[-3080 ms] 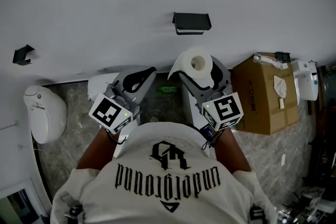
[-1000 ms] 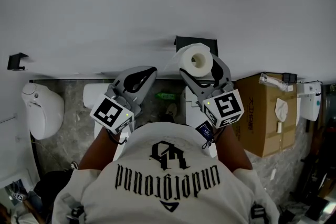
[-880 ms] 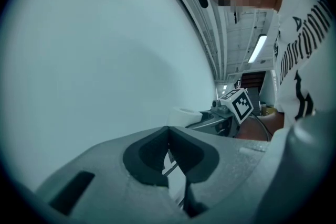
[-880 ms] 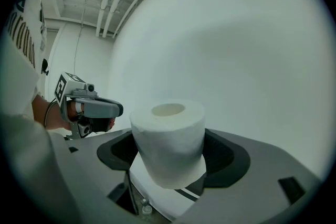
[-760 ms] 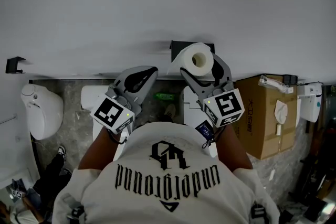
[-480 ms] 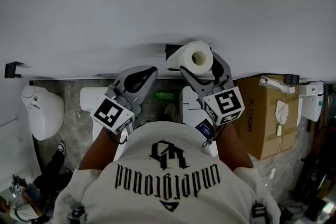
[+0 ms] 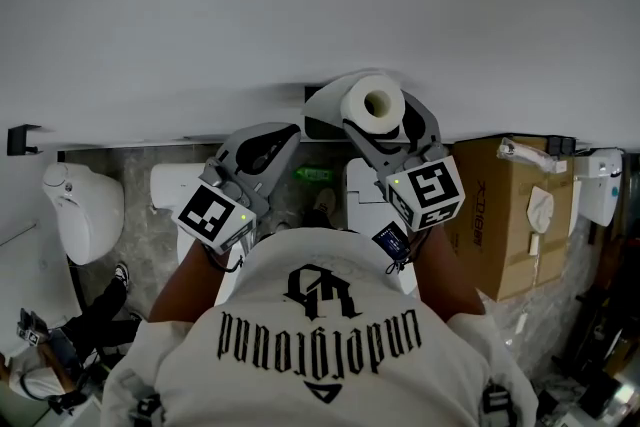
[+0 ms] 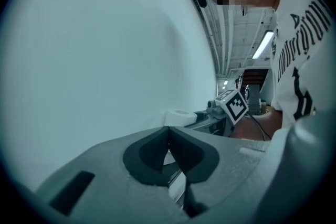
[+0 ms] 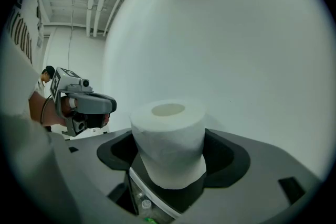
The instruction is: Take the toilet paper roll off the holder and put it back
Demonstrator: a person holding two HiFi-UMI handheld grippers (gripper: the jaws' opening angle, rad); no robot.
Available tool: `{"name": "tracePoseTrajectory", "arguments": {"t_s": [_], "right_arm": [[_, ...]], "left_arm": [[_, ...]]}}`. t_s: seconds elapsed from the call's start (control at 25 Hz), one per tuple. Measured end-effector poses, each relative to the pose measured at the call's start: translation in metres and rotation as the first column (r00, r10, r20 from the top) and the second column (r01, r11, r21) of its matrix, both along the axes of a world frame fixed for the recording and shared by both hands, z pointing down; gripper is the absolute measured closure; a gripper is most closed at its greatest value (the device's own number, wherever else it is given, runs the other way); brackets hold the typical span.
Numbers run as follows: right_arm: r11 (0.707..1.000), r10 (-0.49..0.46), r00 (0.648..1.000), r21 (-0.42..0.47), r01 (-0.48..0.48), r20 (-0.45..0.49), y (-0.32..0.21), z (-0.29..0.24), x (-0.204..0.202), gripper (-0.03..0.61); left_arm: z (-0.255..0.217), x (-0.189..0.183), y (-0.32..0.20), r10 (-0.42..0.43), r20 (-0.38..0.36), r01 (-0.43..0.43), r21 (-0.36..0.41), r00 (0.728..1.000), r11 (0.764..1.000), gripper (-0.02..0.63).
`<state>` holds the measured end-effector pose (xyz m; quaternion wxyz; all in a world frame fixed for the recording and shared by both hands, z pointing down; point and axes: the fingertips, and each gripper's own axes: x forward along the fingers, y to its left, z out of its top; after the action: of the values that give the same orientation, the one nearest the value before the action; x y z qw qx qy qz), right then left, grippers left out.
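The right gripper (image 7: 380, 112) has its two grey jaws spread to the width of a white toilet paper roll (image 9: 168, 139) and pressed against opposite sides of it. In the right gripper view the roll stands on end between the dark pads, with its hollow core facing away from the camera. Its near end is sunk below the pad edges and hidden. In the head view the roll sits close to the plain white wall (image 7: 300, 5), directly in front of the black wall-mounted holder (image 7: 322, 128). Only a dark strip of the holder shows to the left of the roll. A loose flap of paper lies across that strip, so it is not possible to tell whether roll and holder are touching. The holder does not appear in the right gripper view. The left gripper (image 8: 168, 136) is lower and to the left, apart from the roll. Its jaws are closed tip to tip with nothing between them. Both forearms are partly covered by the person's white printed shirt (image 7: 320, 335). A brown cardboard box (image 7: 505, 215) stands on the floor at right. A white rounded fixture (image 7: 80, 215) stands at left, cut off by the wall edge. A small green item (image 7: 315, 175) on the floor is too small to identify.
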<state>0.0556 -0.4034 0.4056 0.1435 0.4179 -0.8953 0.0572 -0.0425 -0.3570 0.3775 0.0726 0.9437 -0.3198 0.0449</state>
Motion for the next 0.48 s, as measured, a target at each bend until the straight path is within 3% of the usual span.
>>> {"name": "tracePoseTrajectory", "arguments": {"t_s": [0.48], "right_arm": [[0.999,0.013,1.0,-0.042,-0.013,0.005,-0.001,0.016,0.013,0.237]], "left_arm": [[0.009,0.013,-0.005,0.012,0.008,-0.012,-0.024,1.0,1.0,0.6]]}}
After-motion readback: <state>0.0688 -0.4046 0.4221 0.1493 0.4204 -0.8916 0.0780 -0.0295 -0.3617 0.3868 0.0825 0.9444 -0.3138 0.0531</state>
